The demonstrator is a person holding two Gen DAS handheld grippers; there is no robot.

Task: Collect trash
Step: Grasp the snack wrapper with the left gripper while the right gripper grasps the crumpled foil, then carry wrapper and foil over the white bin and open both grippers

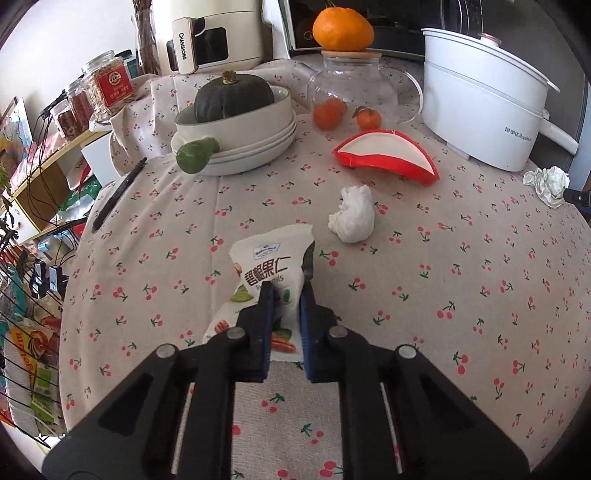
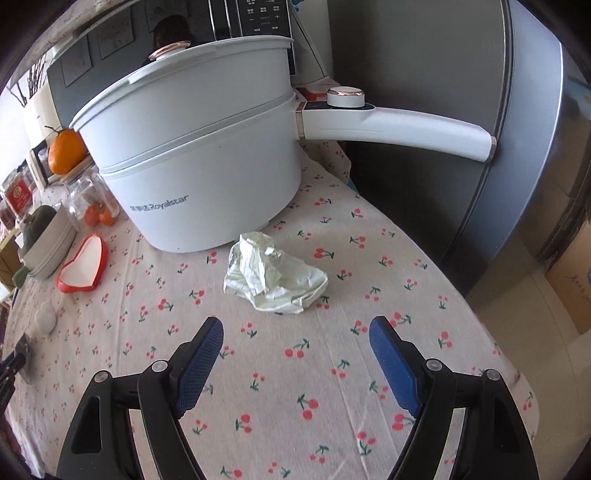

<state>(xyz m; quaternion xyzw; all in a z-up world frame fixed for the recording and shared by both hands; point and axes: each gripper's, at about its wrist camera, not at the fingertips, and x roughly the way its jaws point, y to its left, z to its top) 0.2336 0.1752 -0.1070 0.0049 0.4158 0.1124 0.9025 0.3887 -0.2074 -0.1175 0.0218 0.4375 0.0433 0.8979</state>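
At the bottom centre of the left wrist view, your left gripper (image 1: 286,299) has its fingers (image 1: 266,325) clamped on the lower part of a white snack packet (image 1: 264,269), which stands up off the cherry-print cloth of the worktop (image 1: 424,302). So the pick-up step looks done on that side; next you need to lift the packet clear and carry it to wherever the trash goes, and no bin shows in either view.

Low in the right wrist view, your right gripper (image 2: 295,341) is empty, its fingers (image 2: 201,363) wide apart. Just above them, mid-frame, lies a crumpled pale wrapper (image 2: 275,277), near the foot of the white electric pot (image 2: 199,173). Bring the fingers forward to straddle it, then close; it looks light and may slide on the cloth.

Farther up the left view, a white tissue wad (image 1: 352,216) waits right of centre. Beyond it sit a red heart-shaped dish (image 1: 388,155), stacked bowls (image 1: 236,140) holding a dark squash (image 1: 232,96), and a glass teapot (image 1: 351,88) with an orange (image 1: 343,29) on its lid. A grey fridge (image 2: 480,110) fills the upper right of the right view.
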